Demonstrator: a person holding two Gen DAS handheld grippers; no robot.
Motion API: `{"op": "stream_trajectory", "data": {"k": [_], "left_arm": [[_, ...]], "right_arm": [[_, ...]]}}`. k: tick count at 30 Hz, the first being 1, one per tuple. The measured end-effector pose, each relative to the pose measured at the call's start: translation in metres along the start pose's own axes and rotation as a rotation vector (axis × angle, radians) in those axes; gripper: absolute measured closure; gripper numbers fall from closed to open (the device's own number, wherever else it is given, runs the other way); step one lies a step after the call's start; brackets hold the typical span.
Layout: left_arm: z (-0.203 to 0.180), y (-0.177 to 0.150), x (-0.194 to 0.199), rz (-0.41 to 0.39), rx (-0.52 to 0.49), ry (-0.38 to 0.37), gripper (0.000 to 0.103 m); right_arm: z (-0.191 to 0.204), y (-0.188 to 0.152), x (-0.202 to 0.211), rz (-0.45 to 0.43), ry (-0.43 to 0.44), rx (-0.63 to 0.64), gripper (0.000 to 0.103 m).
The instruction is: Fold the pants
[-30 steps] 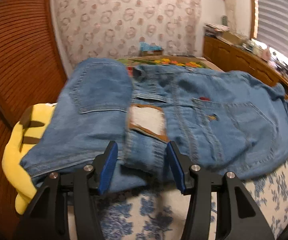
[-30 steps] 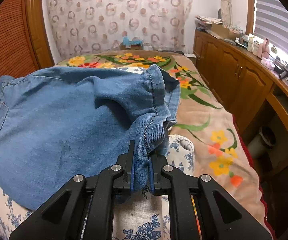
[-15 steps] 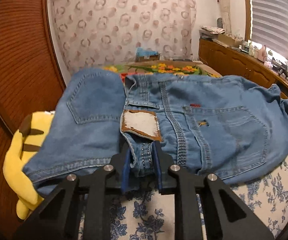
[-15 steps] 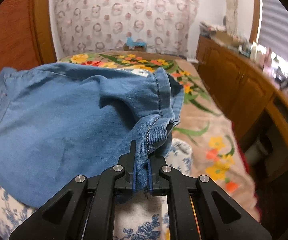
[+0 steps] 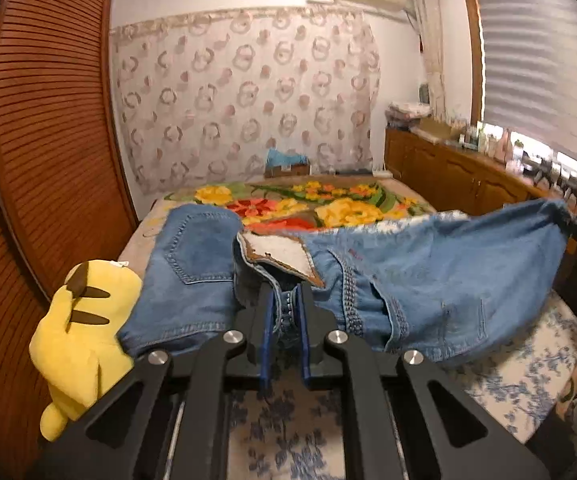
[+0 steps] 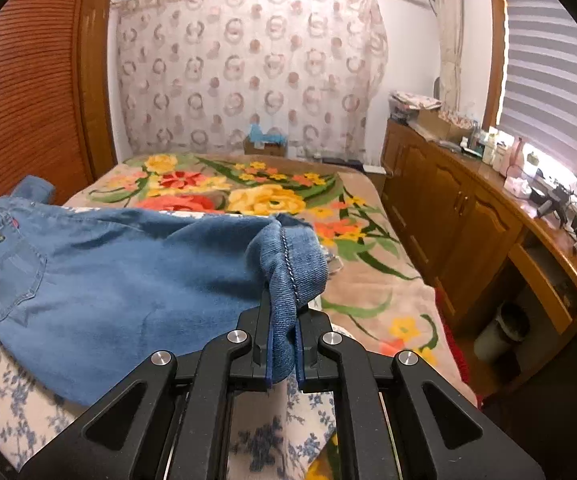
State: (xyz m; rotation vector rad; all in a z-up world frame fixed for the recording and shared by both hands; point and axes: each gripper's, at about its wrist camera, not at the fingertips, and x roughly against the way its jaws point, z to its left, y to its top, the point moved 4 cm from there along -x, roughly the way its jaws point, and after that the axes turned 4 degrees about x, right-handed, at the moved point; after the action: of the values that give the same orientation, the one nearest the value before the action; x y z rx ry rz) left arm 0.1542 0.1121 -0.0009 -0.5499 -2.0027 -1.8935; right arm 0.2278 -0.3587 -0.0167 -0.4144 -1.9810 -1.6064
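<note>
Two claws hold the jeans (image 5: 428,276) over the bed (image 6: 368,292). Your left claw (image 5: 284,312) has just been closing and now pinches the waistband beside the leather patch (image 5: 284,254), denim bunched between its blue pads. Your right claw (image 6: 282,334) is pressed together on the folded hem of a leg, the cloth draped over its fingers. Between the two grips the jeans hang partly raised, sagging onto the blue-flowered sheet (image 5: 508,376) at the near end of the bed; the other leg lies flat to the left, back pocket up.

Close against that leg on the left sits a yellow plush toy (image 5: 76,336), touching the denim edge and crowding the near left corner of the bed. Beyond the jeans the bed is covered by a floral blanket (image 6: 248,196), bare of other things. A slatted wooden door (image 5: 44,140) stands just left of the bed. Along the right runs a wooden cabinet (image 6: 456,216) with a cluttered top under the blind (image 6: 552,76), a narrow aisle apart from the bed, and a small bin (image 6: 500,332) stands in that aisle. At the far end a blue item sits on a box (image 6: 266,144) before the patterned curtain (image 6: 248,68).
</note>
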Motion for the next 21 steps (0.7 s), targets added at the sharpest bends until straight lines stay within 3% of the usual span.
{"op": "stream_trajectory", "data": {"k": [5,9,15,21], "left_arm": [[0.015,-0.011,0.051,-0.036,0.043,-0.005,0.095],[0.027,-0.040,0.071,0.010,0.053,0.006,0.095],[0.034,-0.084,0.062,0.108,0.074,0.020,0.094],[0.024,-0.112,0.044,0.181,0.067,0.046,0.090]], "right_arm": [[0.007,-0.014,0.040,-0.023,0.037,-0.007,0.099],[0.018,-0.039,0.067,-0.007,0.075,0.014,0.099],[0.025,-0.081,0.070,0.069,0.109,-0.018,0.098],[0.021,-0.113,0.043,0.155,0.127,-0.098,0.097]]}}
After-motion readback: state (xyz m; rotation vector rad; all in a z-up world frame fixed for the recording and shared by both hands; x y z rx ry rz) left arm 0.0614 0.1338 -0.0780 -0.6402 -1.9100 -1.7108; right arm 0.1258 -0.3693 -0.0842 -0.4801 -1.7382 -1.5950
